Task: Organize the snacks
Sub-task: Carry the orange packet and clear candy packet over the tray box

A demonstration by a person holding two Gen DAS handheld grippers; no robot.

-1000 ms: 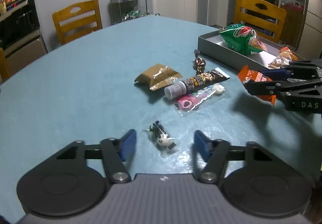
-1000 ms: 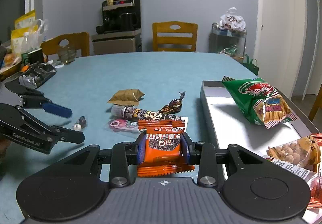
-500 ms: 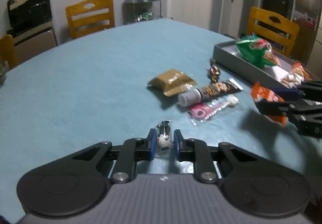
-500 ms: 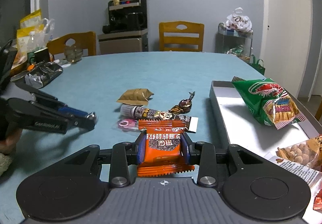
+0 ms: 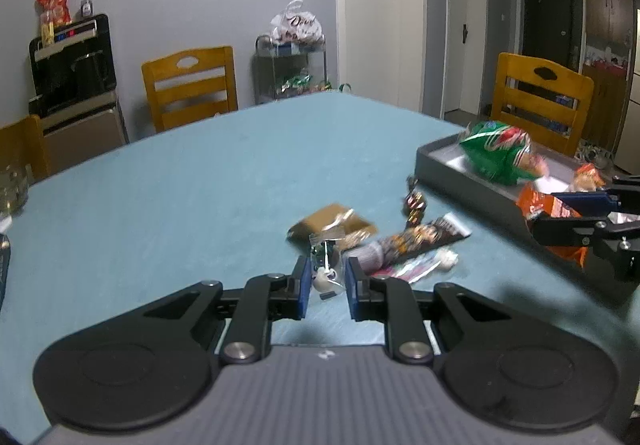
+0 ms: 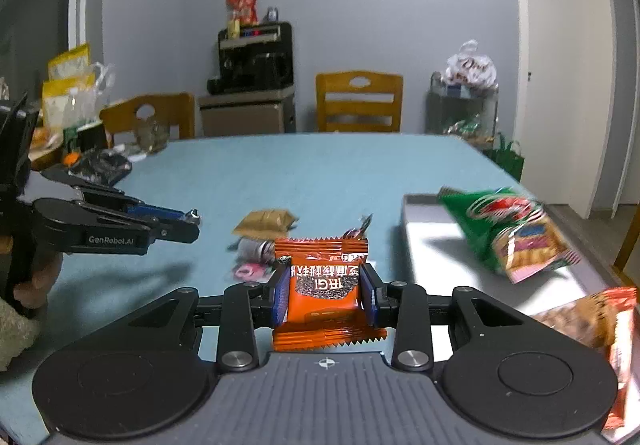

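My left gripper (image 5: 326,281) is shut on a small clear-wrapped candy (image 5: 325,275) and holds it above the blue table (image 5: 200,185). My right gripper (image 6: 324,297) is shut on an orange snack packet (image 6: 324,285), held near the grey tray's (image 6: 432,241) left edge. The tray holds a green chip bag (image 6: 500,221) and a peanut packet (image 6: 588,317). On the table lie a brown packet (image 5: 332,223), a dark tube snack (image 5: 416,239), a pink candy (image 5: 420,267) and a wrapped chocolate (image 5: 416,201).
Wooden chairs (image 5: 190,85) stand round the table. A glass jar (image 5: 12,185) and bags sit at the table's far left side. A cabinet with a coffee machine (image 6: 256,57) and a wire rack (image 5: 294,69) stand by the wall.
My left gripper closed on the small candy and lifted it off the table. My right gripper, still holding the orange packet, moved toward the tray.
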